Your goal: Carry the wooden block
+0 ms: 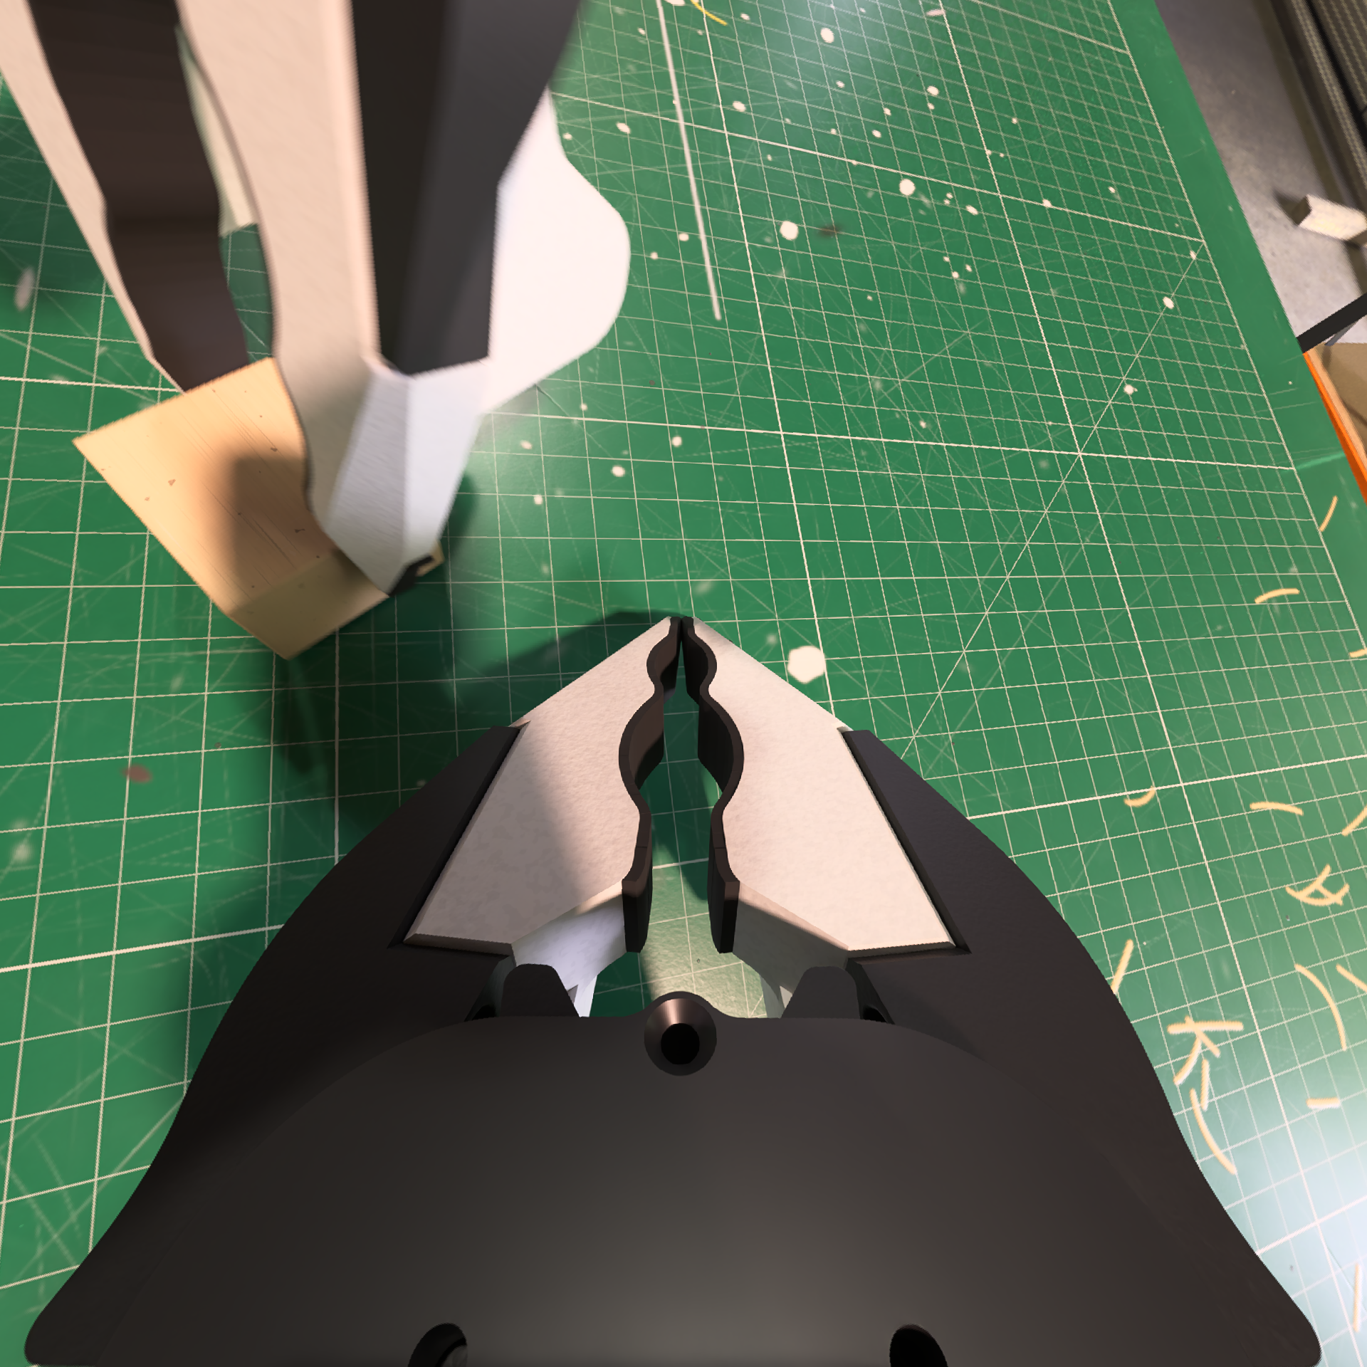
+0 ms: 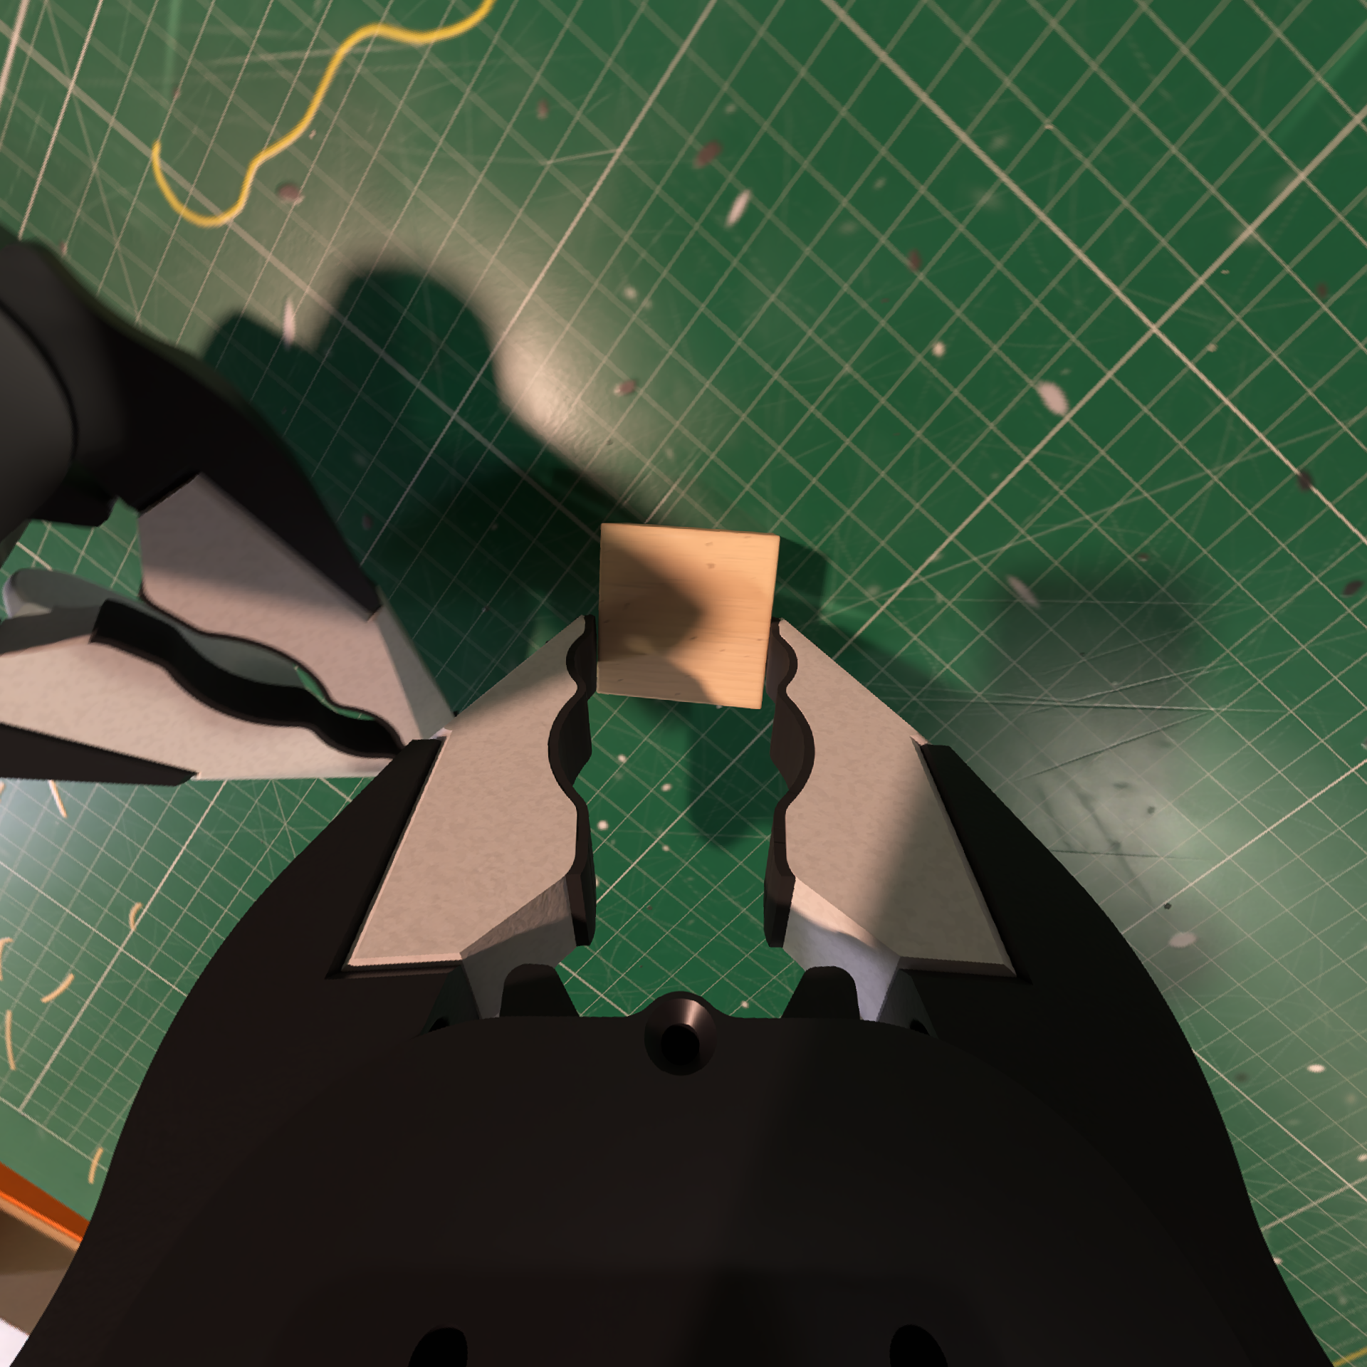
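Note:
The wooden block (image 2: 684, 614), a pale cube, sits between the fingertips of my right gripper (image 2: 682, 643), which is shut on its two side faces over the green cutting mat (image 2: 1035, 370). In the left wrist view the block (image 1: 192, 503) is at the left, with the right gripper (image 1: 285, 477) coming down on it from above. I cannot tell whether the block touches the mat. My left gripper (image 1: 680, 625) is shut and empty, low over the mat (image 1: 888, 444) just right of the block. It also shows in the right wrist view (image 2: 385, 740) at the left.
A small wooden offcut (image 1: 1331, 218) lies off the mat at the far right. An orange edge (image 1: 1339, 414) runs along the mat's right side. A yellow string (image 2: 296, 126) lies on the mat beyond the block. Wood shavings (image 1: 1317, 895) are scattered nearby.

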